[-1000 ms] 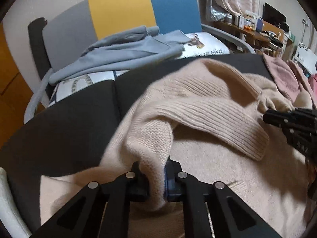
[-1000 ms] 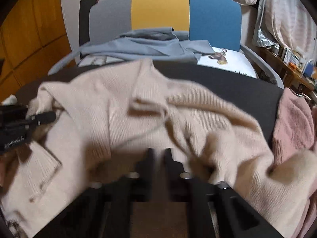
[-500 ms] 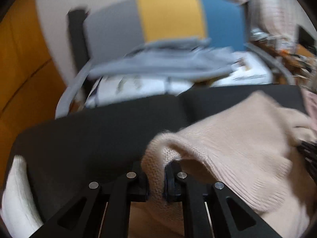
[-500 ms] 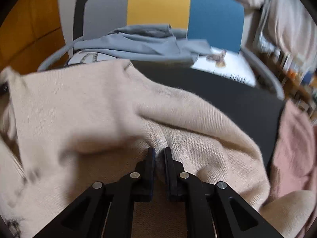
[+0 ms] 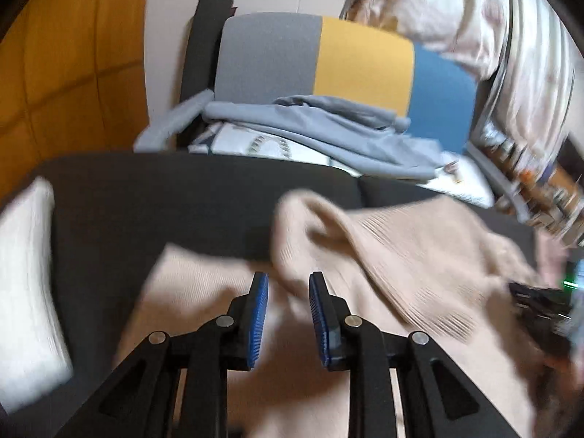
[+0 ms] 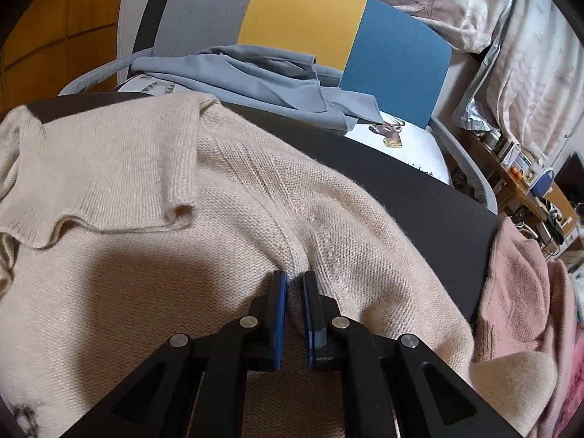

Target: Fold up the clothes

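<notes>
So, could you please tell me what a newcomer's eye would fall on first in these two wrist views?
The cream knitted sweater spread over the dark grey cushioned surface fills the foreground, and the right gripper pinches a ridge of it. The left gripper has its jaws opening, nothing pressed between the pads. Behind stands a chair with a grey, yellow and blue backrest, a crumpled pale blue garment on its seat.

A lived-in home room, likely a bedroom: floral bedding (image 6: 456, 3) is heaped at the back, a grey, yellow and blue chair (image 6: 303, 18) carries grey clothes (image 6: 255, 73), orange wooden cupboard doors (image 5: 65, 73) line the left, and a cluttered shelf (image 6: 525, 168) stands at the right.
</notes>
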The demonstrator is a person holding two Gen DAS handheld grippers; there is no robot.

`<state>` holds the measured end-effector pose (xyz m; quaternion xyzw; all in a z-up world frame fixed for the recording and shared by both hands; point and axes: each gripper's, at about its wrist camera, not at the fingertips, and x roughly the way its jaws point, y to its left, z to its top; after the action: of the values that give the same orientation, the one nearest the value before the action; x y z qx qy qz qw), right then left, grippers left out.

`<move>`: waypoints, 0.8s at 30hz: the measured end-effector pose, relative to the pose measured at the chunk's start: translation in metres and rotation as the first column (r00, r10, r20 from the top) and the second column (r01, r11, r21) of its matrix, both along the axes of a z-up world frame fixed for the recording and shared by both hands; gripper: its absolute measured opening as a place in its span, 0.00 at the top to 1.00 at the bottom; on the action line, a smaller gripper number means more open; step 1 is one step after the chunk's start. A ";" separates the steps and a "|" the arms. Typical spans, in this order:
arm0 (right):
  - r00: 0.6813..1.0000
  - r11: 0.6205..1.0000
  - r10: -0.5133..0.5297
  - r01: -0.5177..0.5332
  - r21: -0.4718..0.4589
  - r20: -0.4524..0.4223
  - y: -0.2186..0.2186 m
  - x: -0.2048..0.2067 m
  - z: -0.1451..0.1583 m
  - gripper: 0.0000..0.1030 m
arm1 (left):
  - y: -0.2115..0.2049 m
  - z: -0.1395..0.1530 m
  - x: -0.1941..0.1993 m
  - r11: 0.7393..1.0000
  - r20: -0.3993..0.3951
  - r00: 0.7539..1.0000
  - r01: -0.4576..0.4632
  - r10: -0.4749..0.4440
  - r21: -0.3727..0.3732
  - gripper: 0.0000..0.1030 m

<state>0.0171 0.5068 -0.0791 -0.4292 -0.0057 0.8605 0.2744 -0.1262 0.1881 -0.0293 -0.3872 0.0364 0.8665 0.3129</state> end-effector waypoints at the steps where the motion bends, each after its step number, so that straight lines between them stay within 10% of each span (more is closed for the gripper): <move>1: 1.000 1.000 0.000 0.000 0.000 -0.001 0.000 0.000 0.000 0.91 | -0.005 -0.004 0.012 1.000 0.013 1.000 0.017 -0.017 0.004 0.77; 5: 1.000 1.000 0.001 -0.001 0.020 0.009 -0.003 0.000 0.000 0.91 | -0.006 -0.013 0.033 0.997 -0.015 0.998 0.053 -0.054 -0.051 0.77; 9: 1.000 0.999 0.001 -0.002 0.035 0.017 -0.004 -0.001 0.000 0.91 | -0.007 -0.003 0.039 0.975 0.019 0.977 0.210 -0.212 0.076 0.77; 12: 1.000 1.000 0.001 -0.002 0.031 0.014 -0.004 0.000 0.000 0.91 | 0.010 0.004 0.065 0.937 -0.121 0.929 0.344 -0.349 -0.066 0.77; 17: 1.000 0.999 0.000 -0.001 0.049 0.024 -0.006 -0.002 -0.001 0.91 | 0.050 -0.005 0.091 0.796 -0.298 0.788 0.361 -0.539 -0.485 0.77; 22: 1.000 0.999 -0.001 0.000 0.040 0.017 -0.005 -0.001 0.000 0.91 | 0.090 -0.038 0.085 0.591 -0.207 0.710 0.348 -0.673 -0.728 0.74; 24: 1.000 0.999 -0.001 0.000 0.036 0.014 -0.004 -0.001 0.000 0.91 | 0.094 -0.041 0.084 0.605 -0.224 0.715 0.334 -0.662 -0.723 0.77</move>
<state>0.0162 0.5025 -0.0794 -0.4304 -0.0228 0.8572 0.2820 -0.0422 0.2819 -0.0707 -0.2185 0.5122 0.7385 0.3803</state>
